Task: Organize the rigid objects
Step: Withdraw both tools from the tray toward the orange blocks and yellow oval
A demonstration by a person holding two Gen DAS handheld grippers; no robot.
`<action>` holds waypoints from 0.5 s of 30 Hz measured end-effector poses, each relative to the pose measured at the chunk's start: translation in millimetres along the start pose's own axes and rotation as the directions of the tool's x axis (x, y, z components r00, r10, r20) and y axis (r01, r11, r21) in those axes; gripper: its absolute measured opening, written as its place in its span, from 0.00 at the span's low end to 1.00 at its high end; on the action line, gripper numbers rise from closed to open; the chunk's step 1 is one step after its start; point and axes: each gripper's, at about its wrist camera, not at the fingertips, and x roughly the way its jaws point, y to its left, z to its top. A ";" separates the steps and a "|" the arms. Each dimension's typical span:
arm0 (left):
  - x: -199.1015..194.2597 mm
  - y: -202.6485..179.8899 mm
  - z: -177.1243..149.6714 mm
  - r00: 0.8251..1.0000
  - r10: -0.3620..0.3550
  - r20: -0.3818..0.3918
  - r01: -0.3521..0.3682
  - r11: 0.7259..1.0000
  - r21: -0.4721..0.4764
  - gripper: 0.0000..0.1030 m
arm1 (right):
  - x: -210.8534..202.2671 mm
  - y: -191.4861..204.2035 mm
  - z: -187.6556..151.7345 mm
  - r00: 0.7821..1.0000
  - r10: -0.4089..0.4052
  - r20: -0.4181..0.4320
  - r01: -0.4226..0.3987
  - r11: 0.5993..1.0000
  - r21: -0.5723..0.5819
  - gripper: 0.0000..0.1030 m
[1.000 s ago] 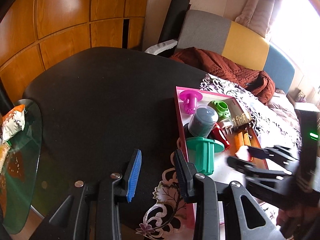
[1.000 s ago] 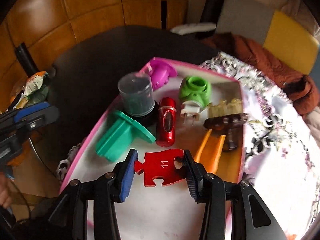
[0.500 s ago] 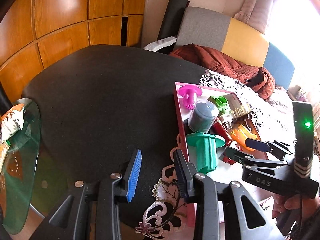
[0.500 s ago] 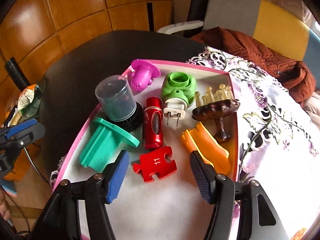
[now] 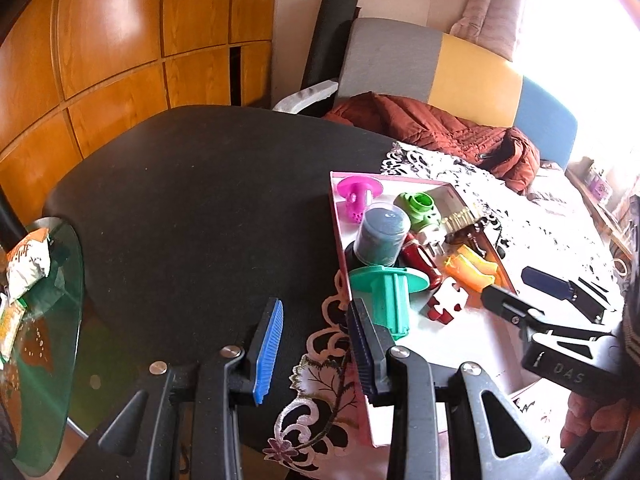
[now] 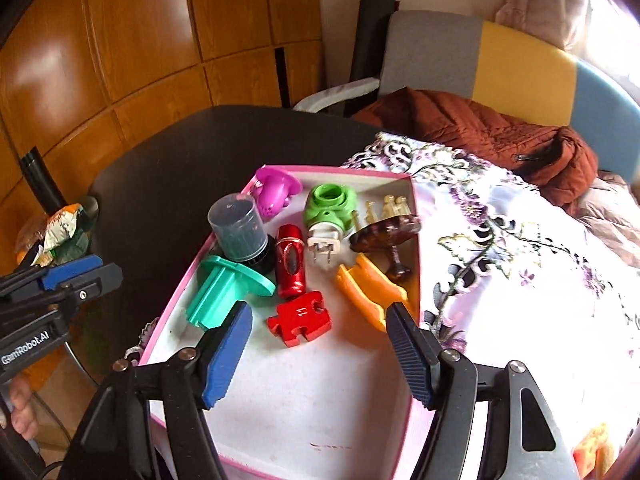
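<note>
Nearest the right wrist camera, the right gripper (image 6: pixel 318 354) hangs over the bare white floor of the pink-rimmed tray (image 6: pixel 192 268); its jaws have just been opening and now stand wide, with nothing pressed between the blue pads (image 6: pixel 228 354). Just beyond the fingertips the red puzzle piece (image 6: pixel 300 319), marked 11, lies flat on the tray floor, free of both pads. Beside it on the left lies the teal flanged part (image 6: pixel 224 288) on its side, and on the right the orange piece (image 6: pixel 370 290) near the tray's right wall. Behind these sit the red cylinder (image 6: pixel 290 260), the clear-capped black container (image 6: pixel 239 232), the green plug adapter (image 6: pixel 326 212), the brown comb-like piece (image 6: pixel 384 232) and, at the far corner, the magenta part (image 6: pixel 276 190).

Left of the tray, the left gripper (image 5: pixel 314 344) hovers over the edge of the dark table (image 5: pixel 200 208) and the floral cloth (image 5: pixel 320 364), its jaws narrow with only air between them. Farther back an orange-brown jacket (image 6: pixel 500 140) lies against a grey, yellow and blue chair (image 6: pixel 480 52).
</note>
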 end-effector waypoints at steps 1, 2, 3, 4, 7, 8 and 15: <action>-1.1 -1.4 0.0 1.000 -0.001 0.001 0.001 1.000 0.004 0.32 | -3.4 -1.5 -0.3 1.000 -0.005 0.008 0.005 1.000 0.005 0.68; -2.0 -3.3 -0.2 1.000 -0.002 0.003 0.002 1.000 0.010 0.32 | -7.3 -2.7 -1.0 1.000 -0.008 0.014 0.008 1.000 0.010 0.68; -2.9 -4.8 -0.3 1.000 -0.003 0.004 0.003 1.000 0.015 0.32 | -10.8 -4.6 -1.4 1.000 -0.011 0.020 0.011 1.000 0.015 0.68; -3.6 -6.7 -0.5 1.000 -0.004 0.005 0.004 1.000 0.021 0.32 | -14.5 -6.6 -2.0 1.000 -0.016 0.025 0.016 1.000 0.020 0.68; -4.3 -12.9 -2.5 1.000 -0.013 0.000 0.013 0.999 0.040 0.32 | -24.9 -15.0 -4.1 0.999 -0.034 0.041 0.033 0.999 0.040 0.70; -4.4 -15.3 -3.3 1.000 -0.017 -0.001 0.017 0.999 0.048 0.32 | -28.8 -18.4 -5.5 0.998 -0.041 0.047 0.039 0.998 0.047 0.71; -7.1 -32.6 -5.5 0.999 -0.040 0.000 0.040 0.995 0.096 0.32 | -58.9 -61.5 -18.7 0.991 -0.115 0.067 0.105 0.986 0.132 0.76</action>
